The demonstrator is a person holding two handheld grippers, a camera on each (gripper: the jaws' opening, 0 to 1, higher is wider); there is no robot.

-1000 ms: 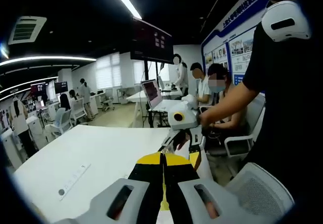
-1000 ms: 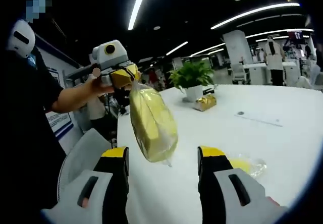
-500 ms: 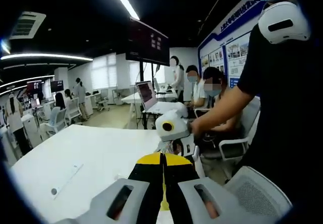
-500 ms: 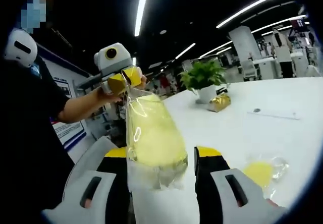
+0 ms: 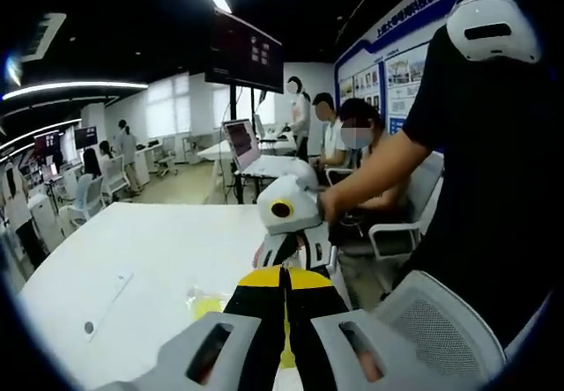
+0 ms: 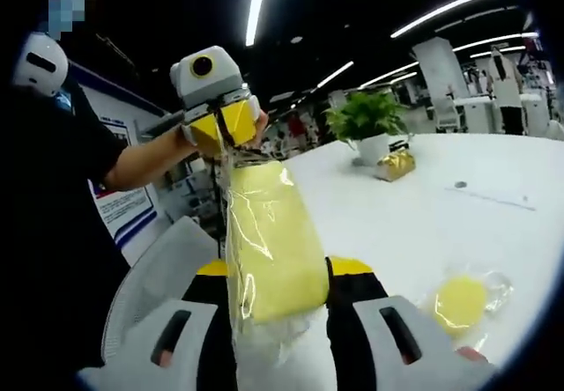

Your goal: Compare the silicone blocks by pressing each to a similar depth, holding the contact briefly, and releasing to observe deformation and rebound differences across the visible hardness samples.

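- Yellow silicone block (image 6: 269,232) sealed in a clear plastic bag is up in the air over the white table (image 6: 414,215), hanging from the top of the bag.
- The left gripper (image 6: 222,127) has its jaws pinched together on the bag's top edge. In the left gripper view its own yellow-tipped jaws (image 5: 284,281) sit closed with basically no gap, so that fits.
- The right gripper (image 6: 280,272) has a jaw on each side of the lower half of the block, closed in narrow around it. Looks like both pads are touching the bag, but I can't tell how deep it's squeezing, if at all.
- A second bagged sample, the round yellow piece (image 6: 460,301), is lying flat on the table, well off to the side. I think the same one shows faintly in the left gripper view (image 5: 208,304).
- My read on progress: early days. This looks like the press on the first block just getting going; the hold and release are still to come, and the round one looks untouched.
- Background stuff: potted plant (image 6: 370,120) and a small gold thing (image 6: 394,164) further back on the table.
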